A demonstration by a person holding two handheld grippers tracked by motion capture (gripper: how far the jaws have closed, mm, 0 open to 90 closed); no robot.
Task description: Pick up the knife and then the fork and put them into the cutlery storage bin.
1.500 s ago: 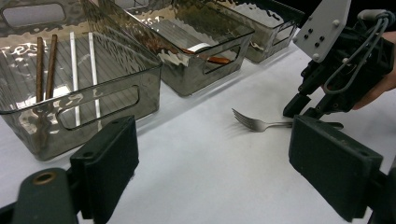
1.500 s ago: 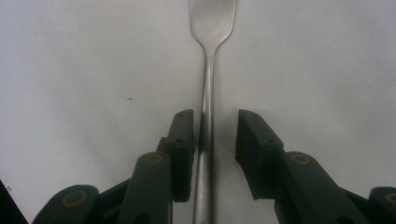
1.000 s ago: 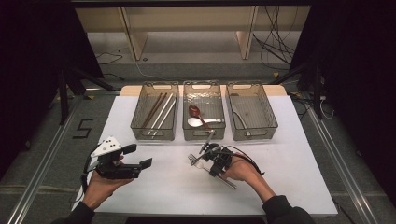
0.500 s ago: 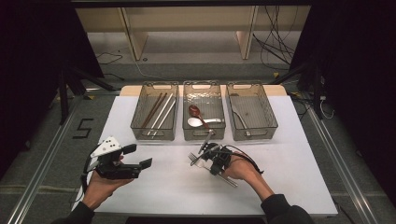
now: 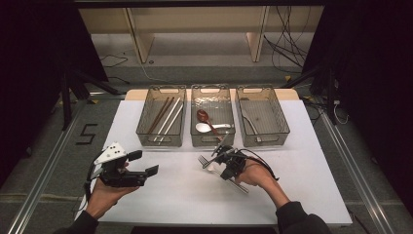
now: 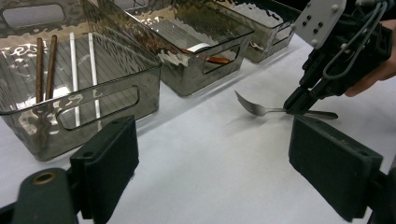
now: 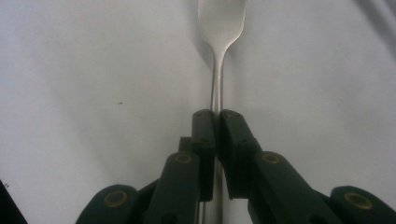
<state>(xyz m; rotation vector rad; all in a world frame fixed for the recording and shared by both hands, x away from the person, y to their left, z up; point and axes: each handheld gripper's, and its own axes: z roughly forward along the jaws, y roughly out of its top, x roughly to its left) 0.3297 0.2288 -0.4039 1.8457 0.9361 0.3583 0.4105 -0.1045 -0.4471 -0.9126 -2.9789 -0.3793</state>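
Two grippers are working at the white table [image 5: 160,200]. The right gripper [image 7: 215,116] is clamping its jaws on the neck of the fork [image 6: 256,108], which is lying on the table just in front of the middle bin [image 5: 212,138]; they have just been closing on it. Advice: lift straight, keeping the handle level so it isn't pivoting. The left gripper [image 6: 212,154] is waiting apart, jaws spread wide, holding nothing. Bin walls are standing between fork and right bin [image 5: 265,139]; chopsticks [image 5: 160,115] and spoons [image 5: 207,126] are filling the others.
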